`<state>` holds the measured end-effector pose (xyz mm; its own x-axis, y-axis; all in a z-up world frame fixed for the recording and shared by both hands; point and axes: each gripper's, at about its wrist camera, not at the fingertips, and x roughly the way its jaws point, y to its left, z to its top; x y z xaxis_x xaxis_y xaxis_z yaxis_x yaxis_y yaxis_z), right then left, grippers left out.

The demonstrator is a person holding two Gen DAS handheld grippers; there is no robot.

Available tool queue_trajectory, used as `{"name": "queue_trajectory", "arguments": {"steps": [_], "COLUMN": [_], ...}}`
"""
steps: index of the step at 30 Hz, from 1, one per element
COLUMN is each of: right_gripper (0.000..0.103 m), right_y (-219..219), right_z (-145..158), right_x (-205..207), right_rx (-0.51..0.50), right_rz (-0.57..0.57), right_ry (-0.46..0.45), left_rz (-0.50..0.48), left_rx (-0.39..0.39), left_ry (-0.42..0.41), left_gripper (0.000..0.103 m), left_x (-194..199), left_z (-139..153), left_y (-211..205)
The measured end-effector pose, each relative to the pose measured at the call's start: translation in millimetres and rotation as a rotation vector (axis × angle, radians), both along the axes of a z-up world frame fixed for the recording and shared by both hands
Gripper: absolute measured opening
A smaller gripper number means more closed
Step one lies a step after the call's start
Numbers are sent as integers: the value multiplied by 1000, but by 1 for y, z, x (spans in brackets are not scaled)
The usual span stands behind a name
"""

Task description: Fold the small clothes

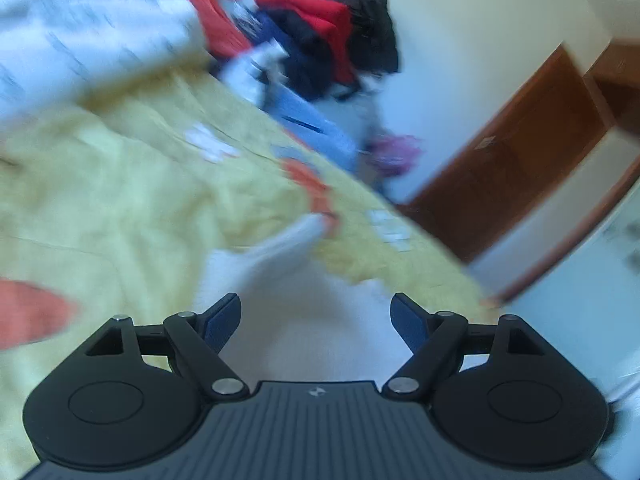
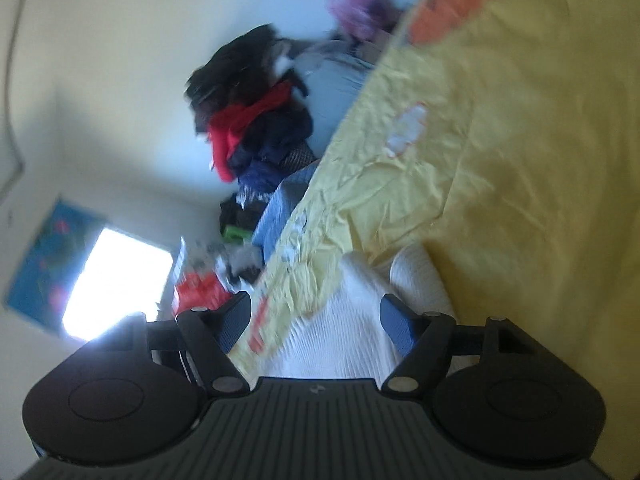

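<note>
Between the blue-padded fingers [image 1: 224, 320] of the left gripper [image 1: 316, 322] lies a white garment [image 1: 304, 320], and the fingers stand apart with nothing pinched; the right gripper [image 2: 316, 320] shows the same, its fingers [image 2: 394, 326] spread wide over the same pale cloth [image 2: 340, 320], which there reads as ribbed or waffle-knit, soft and thick enough to hold a rolled edge; I judge both tools are poised over the piece to take hold for a fold, since each has it centred in its gap, though whether the pads touch the fabric I cannot tell through the blur. The garment sits near the edge of the bed [image 2: 500, 140], on a creased yellow sheet printed with orange and white patches; a white sleeve-like strip with an orange cuff [image 1: 320, 200] runs outward from it toward that edge. Beyond the bed's edge a heap of dark, red and navy clothes [image 1: 332, 36] is piled on something blue, likely waiting its turn; a wooden door [image 1: 516, 152] and plain wall stand behind; toward the far-left corner of the bed lies blurred white and red-orange fabric [image 1: 92, 36].
</note>
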<state>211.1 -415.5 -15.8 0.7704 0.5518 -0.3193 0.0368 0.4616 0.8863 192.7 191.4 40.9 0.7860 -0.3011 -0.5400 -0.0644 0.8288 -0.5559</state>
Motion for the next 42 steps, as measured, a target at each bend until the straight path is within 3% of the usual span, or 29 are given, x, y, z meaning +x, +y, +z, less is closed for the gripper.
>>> {"name": "queue_trajectory", "arguments": {"steps": [3,6,9,11,16,21,22,23,24,25,26,28,31,35,39,42], "right_gripper": [73,74,73,72,73,76,76,71,64,43,34,29,24,23,24,24], "right_y": [2,0,-9,-6,11,39,44,52,58,63,67,64,61,61,49,32], "right_z": [14,16,3,-9,-28,-30,-29,-28,-28,-28,-29,-32,-26,5,27,24], "right_x": [-42,-99,-143,-161,-159,-121,-115,-108,-103,-100,-98,-96,-106,-129,-183,-238], "right_rx": [-122,-175,-140,-118,-75,-75,-95,-131,-165,-197,-233,-209,-212,-222,-224,-200], "right_rz": [30,33,11,2,-1,-81,-94,-107,-118,-129,-135,-139,-138,-99,-25,12], "right_ry": [-32,-51,-13,24,60,46,45,40,39,50,68,67,34,-57,-100,-80], "left_rz": [52,70,105,113,67,174,188,201,218,223,226,213,182,106,14,-55], "left_rx": [96,-5,-129,-188,-355,-342,-309,-275,-244,-247,-277,-289,-250,-240,-257,-265], "left_ry": [60,107,129,98,87,26,23,30,57,72,70,83,68,37,55,91], "left_gripper": [82,82,82,82,89,90,85,58,40,30,28,25,20,19,19,20], "left_x": [-42,-89,-124,-138,-138,-113,-107,-102,-96,-92,-90,-93,-100,-126,-179,-223], "left_z": [-8,-27,-46,-50,-66,-65,-65,-65,-68,-72,-75,-75,-63,-37,-30,-42], "left_y": [-4,-2,-2,-8,-29,-44,-47,-51,-52,-50,-46,-39,-39,-33,-25,-23]}}
